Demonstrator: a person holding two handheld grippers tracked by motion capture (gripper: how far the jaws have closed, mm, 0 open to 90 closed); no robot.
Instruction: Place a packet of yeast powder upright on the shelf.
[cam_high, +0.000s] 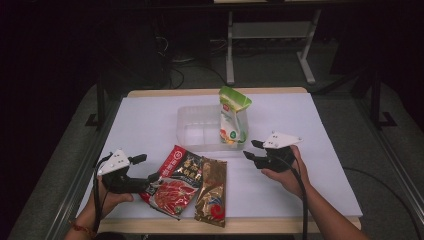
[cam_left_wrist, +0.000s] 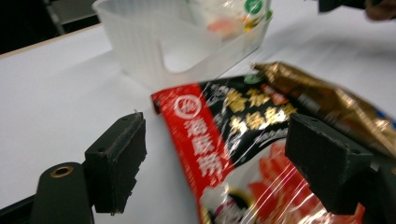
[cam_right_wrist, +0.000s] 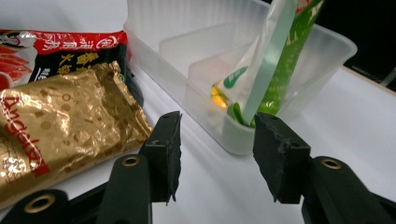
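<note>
Held a black two-jaw left gripper (cam_high: 141, 168) and right gripper (cam_high: 252, 149), each topped by a pale grey three-cornered plate. Trailed black cables back over bare forearms. Showed blocky matte pads (cam_left_wrist: 122, 154) with rough edges, plus brass-ringed holes. Wore a reddish band at the left wrist.

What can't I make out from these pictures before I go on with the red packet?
- Red packet: its near end runs off the bottom of the left gripper view; the left gripper covers one corner in the high view.
- Gold packet: cut by the left edge of the right gripper view.
- Green pouch in the clear bin: print too small; top cropped in the right gripper view.
</note>
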